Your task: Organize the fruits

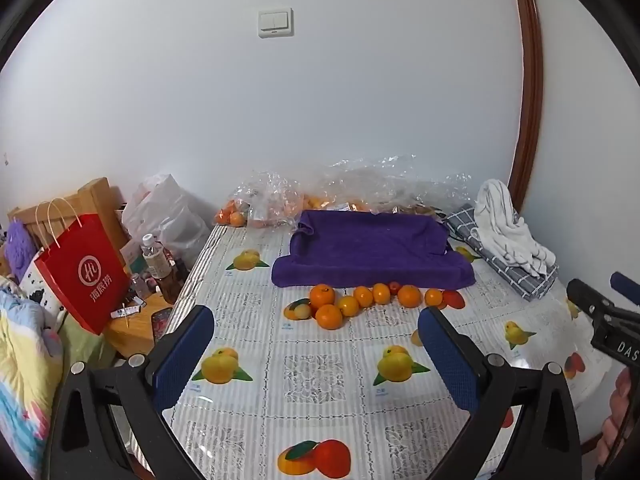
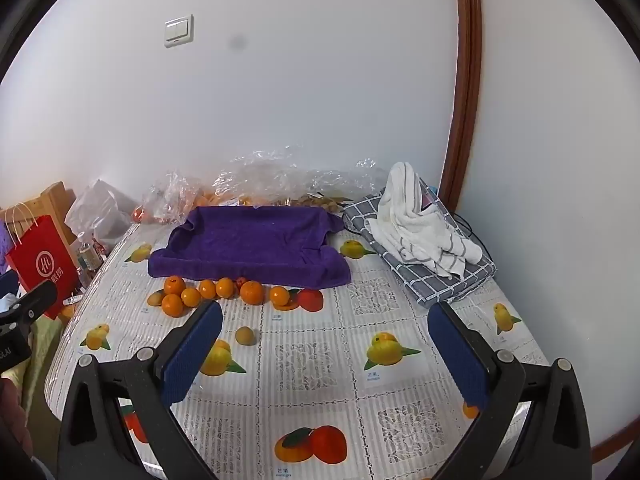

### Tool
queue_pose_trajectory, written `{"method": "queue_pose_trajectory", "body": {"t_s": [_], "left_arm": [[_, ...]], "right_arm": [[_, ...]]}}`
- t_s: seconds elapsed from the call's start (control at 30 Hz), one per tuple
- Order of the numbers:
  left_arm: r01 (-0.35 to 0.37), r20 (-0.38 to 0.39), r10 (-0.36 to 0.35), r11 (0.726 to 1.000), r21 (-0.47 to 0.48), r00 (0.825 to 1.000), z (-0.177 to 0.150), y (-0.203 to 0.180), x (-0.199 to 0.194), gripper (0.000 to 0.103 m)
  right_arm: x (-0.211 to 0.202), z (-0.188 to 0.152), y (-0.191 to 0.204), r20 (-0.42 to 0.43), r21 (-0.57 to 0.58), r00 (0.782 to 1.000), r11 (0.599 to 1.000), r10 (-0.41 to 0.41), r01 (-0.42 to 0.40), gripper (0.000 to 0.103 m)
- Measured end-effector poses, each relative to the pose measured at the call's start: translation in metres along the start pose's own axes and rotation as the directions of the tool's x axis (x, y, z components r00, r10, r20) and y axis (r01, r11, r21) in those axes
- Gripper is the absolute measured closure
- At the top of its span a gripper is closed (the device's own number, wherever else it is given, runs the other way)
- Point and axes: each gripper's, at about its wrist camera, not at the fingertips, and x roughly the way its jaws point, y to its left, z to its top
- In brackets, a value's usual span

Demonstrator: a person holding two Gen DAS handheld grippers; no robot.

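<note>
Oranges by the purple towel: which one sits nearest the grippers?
The front-left orange of the cluster; it lies forward of the row along the purple towel.

Black-framed left gripper [image 1: 316, 344] and right gripper [image 2: 326, 340], blue textured pads, silver screws, perhaps white lettering alongside.

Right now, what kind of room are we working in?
Probably a bedroom or living space at home: a table with a fruit-print cover against a wall, bedding beside it, a light switch, and a shopping bag on a cluttered side stand.
</note>
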Motion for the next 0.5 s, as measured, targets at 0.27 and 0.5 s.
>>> {"method": "queue_pose_trajectory", "body": {"t_s": [0.27,0.5], "left_arm": [[-0.072,0.013,0.072,0.996,0.054,0.997,0.001,-0.009,0.006,0.0],[-0.08,0.03,0.079,0.996,0.049,0.996,-0.004,-0.007,0.003,0.0]], "right_arm": [[0.004,0.002,-0.004,-0.017,0.023,1.0,1.0,0.004,-0.003,0.002],[0.004,-0.006,-0.003,0.003,0.044,1.0,0.999,-0.007,0.007,0.002]]}}
